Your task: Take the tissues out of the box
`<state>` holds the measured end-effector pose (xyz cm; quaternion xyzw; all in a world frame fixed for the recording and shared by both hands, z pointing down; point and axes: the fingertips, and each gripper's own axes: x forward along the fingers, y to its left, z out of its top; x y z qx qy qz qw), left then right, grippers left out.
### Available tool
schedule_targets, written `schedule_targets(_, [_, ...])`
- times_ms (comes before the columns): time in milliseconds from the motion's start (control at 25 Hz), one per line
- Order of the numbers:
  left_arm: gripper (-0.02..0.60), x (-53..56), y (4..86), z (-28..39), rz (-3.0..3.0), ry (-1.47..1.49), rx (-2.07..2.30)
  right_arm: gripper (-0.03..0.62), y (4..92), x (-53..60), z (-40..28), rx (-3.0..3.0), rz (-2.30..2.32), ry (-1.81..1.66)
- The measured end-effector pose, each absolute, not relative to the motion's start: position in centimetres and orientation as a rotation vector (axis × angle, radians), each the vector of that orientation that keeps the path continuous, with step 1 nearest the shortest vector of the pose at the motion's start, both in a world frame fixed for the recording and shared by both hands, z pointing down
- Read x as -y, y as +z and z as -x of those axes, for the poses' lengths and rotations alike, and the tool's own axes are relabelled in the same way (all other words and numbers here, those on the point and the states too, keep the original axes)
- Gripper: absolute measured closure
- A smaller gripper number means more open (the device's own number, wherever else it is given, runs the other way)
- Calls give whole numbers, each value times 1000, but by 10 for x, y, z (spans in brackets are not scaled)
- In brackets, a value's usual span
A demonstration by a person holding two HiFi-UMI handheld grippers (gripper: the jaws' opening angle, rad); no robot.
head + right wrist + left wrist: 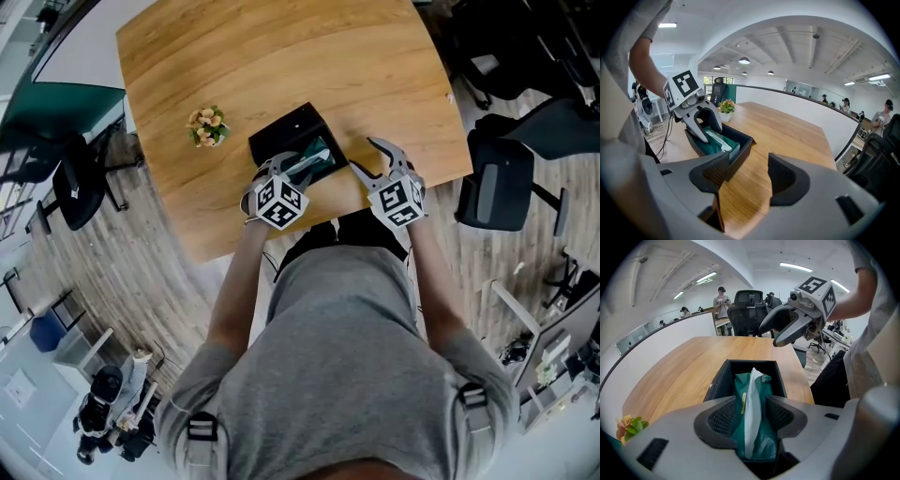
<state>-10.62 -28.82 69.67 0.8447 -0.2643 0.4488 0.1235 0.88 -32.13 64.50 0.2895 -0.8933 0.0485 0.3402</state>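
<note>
The left hand-held gripper (pixel 753 417) is released, its jaws apart on either side of the white tissue (pixel 752 392). The tissue stands up from the green pack (pixel 740 386) inside the black box (pixel 718 383) on the desk (pixel 787 126). The right hand-held gripper (pixel 747 180) hovers beside the box, released and empty.

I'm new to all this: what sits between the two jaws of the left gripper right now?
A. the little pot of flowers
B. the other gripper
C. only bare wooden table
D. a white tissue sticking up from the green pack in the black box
D: in the left gripper view, the left gripper has its jaws apart on either side of the white tissue, which rises from the green pack inside the black box.
</note>
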Motion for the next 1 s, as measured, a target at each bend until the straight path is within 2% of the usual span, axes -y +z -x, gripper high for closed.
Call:
schedule_targets(120, [384, 291, 701, 106, -2446, 1326, 768, 326, 648, 323, -12, 2312, -760, 131])
schedule_targets(480, [522, 289, 706, 104, -2434, 1373, 755, 327, 651, 324, -24, 2297, -780, 136])
schedule_targets(680, [549, 291, 710, 104, -2417, 1407, 761, 328, 655, 322, -26, 2295, -780, 136])
schedule_targets(1000, [558, 289, 712, 104, -2422, 1422, 756, 330, 656, 316, -32, 2288, -793, 139])
